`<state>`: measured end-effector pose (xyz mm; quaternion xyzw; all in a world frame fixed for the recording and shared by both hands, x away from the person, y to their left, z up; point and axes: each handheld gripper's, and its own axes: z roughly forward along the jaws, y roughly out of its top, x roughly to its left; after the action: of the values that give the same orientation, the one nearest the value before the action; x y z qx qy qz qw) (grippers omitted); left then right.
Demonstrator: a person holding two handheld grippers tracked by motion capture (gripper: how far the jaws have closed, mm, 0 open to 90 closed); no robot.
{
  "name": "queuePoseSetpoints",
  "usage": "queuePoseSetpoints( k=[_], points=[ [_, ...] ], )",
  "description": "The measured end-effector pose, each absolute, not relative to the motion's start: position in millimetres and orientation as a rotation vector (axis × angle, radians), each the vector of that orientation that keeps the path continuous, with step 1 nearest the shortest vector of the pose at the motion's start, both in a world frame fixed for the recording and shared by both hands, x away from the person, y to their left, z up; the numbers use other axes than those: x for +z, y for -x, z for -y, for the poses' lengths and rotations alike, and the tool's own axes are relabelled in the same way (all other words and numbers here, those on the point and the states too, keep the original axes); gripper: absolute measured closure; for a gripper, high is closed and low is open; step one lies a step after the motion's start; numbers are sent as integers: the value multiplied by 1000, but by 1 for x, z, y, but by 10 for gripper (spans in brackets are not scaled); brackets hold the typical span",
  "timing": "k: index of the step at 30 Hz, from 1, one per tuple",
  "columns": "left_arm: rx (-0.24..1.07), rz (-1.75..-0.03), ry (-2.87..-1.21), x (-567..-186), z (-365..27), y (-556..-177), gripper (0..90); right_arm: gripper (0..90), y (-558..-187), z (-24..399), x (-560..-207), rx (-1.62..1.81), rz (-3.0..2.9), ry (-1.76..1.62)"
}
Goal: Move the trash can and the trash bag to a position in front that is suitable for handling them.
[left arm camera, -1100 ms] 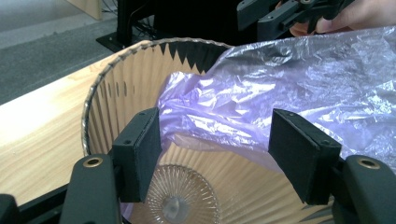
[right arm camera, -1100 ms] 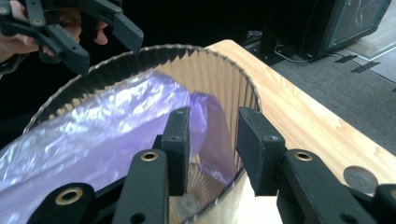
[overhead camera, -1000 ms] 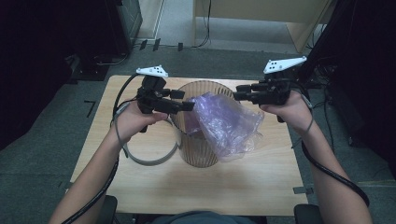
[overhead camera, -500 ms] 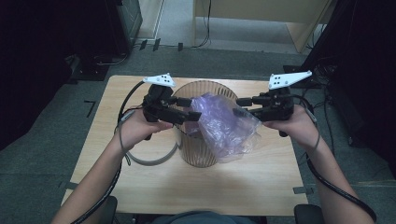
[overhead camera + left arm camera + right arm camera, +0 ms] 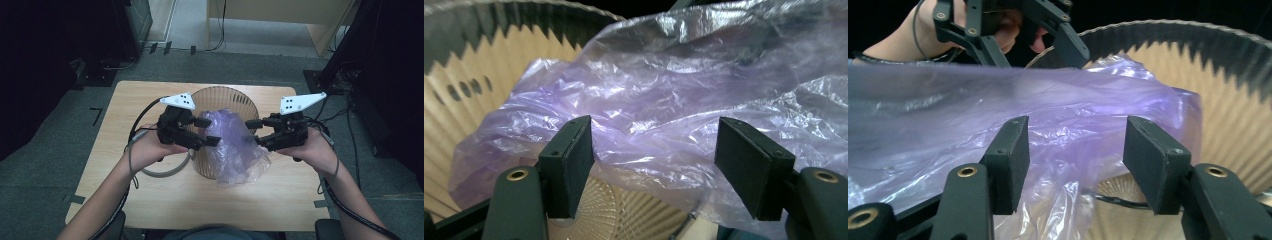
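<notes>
Change since a second ago: both hands sit lower and closer to the person; the right gripper point(image 5: 256, 131) no longer pinches the film, and its jaws have just been opening, with plastic in front of them but none pressed between the pads.
Left gripper point(image 5: 205, 131): released, jaws spread wide at the bin's left rim; in the left gripper view the film lies across the gap beyond the pads, apparently not clamped.
Bag location: the purple plastic bag point(image 5: 234, 145) is bunched in and over the wastebasket point(image 5: 222, 96), spilling over the near-right rim onto the table point(image 5: 280, 200).
Bag look: thin, translucent, pale violet, heavily crinkled, glossy highlights; mouth not spread, no clear edge to be picked out.
Basket look: round, tan, pleated wall with small holes near the rim; stands upright at mid-table.
Risk, slump: with neither claw gripping, the film may slide further off the rim, since most of the loose bulk hangs outside.
Risk, bad pinch: closing on a bunched fold could catch two layers and keep the mouth sealed.
Risk, tipping: a sideways tug on snagged plastic could drag the light basket.
Risk, cable: the grey cable point(image 5: 165, 172) loops beside the base and could catch.
</notes>
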<state>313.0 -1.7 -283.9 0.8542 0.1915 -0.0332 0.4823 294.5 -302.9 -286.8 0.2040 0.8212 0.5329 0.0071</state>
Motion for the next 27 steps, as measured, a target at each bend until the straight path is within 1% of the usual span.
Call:
queuePoseSetpoints(
  k=[3, 8, 11, 14, 15, 16, 17, 20, 23, 24, 27],
  points=[
    [-90, -464, -2089, -286, 2, -312, 311, 462, -292, 298, -289, 1666, -2589, -623],
    [-125, -466, -2101, -292, 3, -310, 332, 536, -289, 288, -293, 1651, -2642, -594],
    [-139, -460, -2114, -295, 4, -309, 356, 607, -289, 283, -294, 1647, -2675, -576],
    [-147, -447, -2122, -295, 4, -307, 411, 668, -288, 279, -294, 1643, -2712, -566],
    [-163, -444, -2118, -294, 3, -305, 455, 688, -288, 278, -294, 1633, -2719, -553],
    [-172, -455, -2119, -293, 2, -305, 516, 731, -287, 277, -293, 1618, -2716, -542],
    [-177, -465, -2117, -291, 2, -304, 541, 761, -288, 276, -292, 1616, -2719, -551],
    [-183, -465, -2114, -287, 1, -302, 656, 848, -291, 278, -288, 1641, -2730, -592],
    [-196, -469, -2108, -284, -1, -301, 752, 878, -293, 280, -284, 1636, -2716, -596],
    [-179, -476, -2093, -278, -5, -303, 809, 883, -295, 281, -282, 1647, -2698, -611],
    [-175, -490, -2083, -274, -9, -307, 832, 886, -298, 283, -279, 1661, -2677, -631]
  ],
)
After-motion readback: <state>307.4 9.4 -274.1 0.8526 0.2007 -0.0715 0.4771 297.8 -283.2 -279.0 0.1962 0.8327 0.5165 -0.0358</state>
